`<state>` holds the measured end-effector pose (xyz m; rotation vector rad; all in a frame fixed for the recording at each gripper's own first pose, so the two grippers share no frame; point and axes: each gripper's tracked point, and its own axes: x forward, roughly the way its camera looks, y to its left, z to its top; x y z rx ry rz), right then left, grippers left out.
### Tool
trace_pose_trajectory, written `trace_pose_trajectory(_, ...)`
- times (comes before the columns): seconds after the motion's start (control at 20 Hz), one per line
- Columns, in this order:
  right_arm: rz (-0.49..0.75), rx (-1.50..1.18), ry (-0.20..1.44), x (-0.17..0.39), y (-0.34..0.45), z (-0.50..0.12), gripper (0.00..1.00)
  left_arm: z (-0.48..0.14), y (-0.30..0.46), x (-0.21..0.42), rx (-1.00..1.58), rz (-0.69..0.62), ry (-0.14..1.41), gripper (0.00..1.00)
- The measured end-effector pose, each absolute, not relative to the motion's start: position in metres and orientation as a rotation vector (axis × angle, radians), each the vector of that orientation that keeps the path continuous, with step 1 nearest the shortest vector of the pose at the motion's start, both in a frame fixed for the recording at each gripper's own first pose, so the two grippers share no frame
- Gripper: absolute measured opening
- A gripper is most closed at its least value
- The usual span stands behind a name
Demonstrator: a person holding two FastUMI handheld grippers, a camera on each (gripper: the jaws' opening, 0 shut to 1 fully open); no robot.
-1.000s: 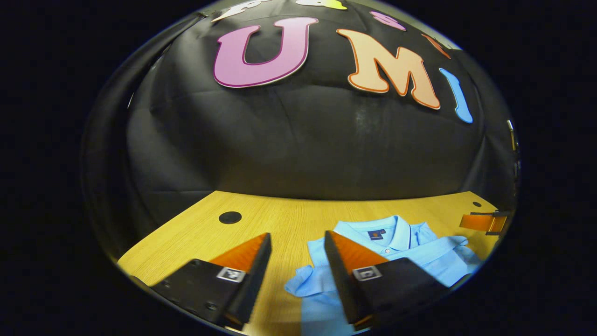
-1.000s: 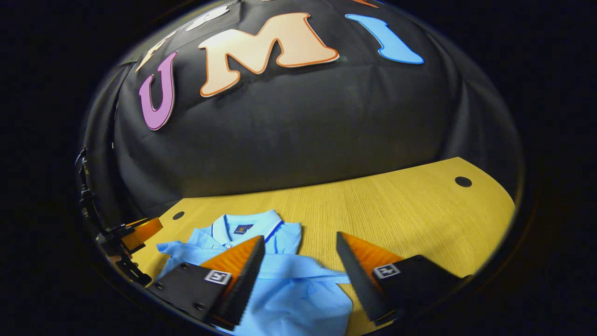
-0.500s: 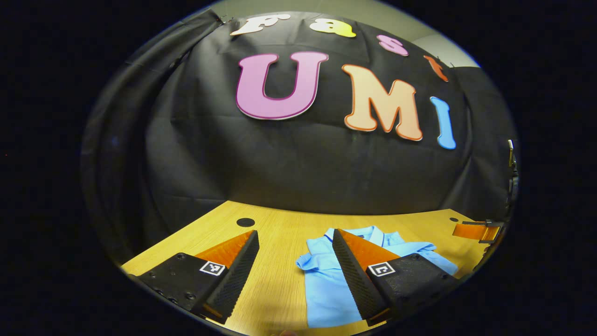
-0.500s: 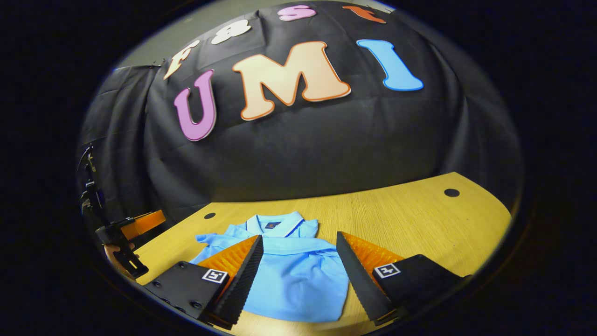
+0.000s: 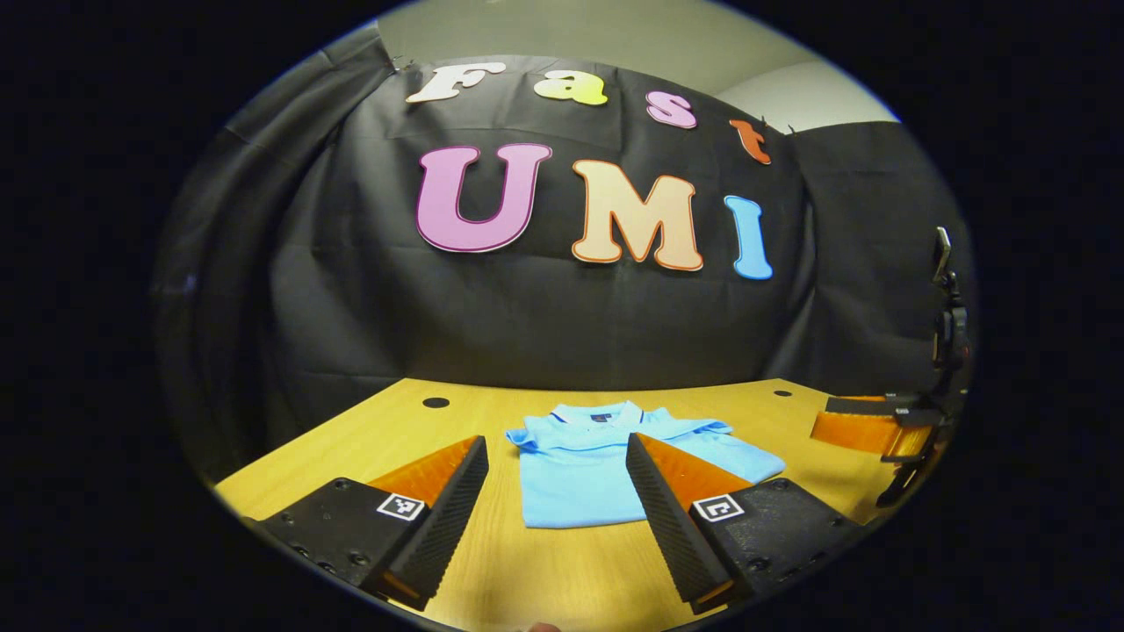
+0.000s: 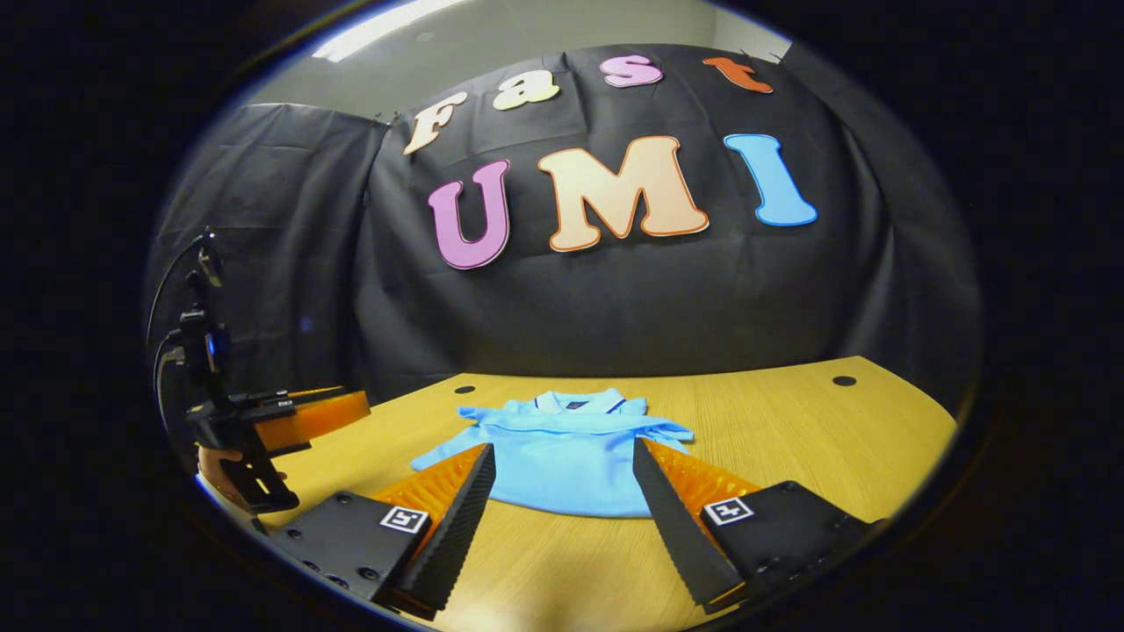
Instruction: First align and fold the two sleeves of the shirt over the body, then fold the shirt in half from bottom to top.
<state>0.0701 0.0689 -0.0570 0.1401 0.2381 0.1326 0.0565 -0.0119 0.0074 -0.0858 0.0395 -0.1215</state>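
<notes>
The shirt (image 5: 580, 470) lies flat on the table (image 5: 562, 562), collar toward the wall, sleeves over its body and apparently already halved. The left gripper (image 5: 558, 513) and right gripper (image 6: 562, 518) sit near its hem, jaws wide, holding nothing, likely clear of the finished fold

Folded shirt (image 5: 580, 470) on table (image 5: 562, 562), ahead of both spread grippers, untouched.

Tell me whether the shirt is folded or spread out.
Folded: the shirt lies as a compact rectangle, sleeves across its body, collar at the far end.
</notes>
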Motion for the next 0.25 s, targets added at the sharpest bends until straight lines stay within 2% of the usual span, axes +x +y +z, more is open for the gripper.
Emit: trace_pose_trajectory(0.25, 0.112, 0.085, 0.241, 0.061, 0.068, -0.073, 0.98, 0.008, -0.015, 0.049, -0.044, -0.119, 0.028, 0.94)
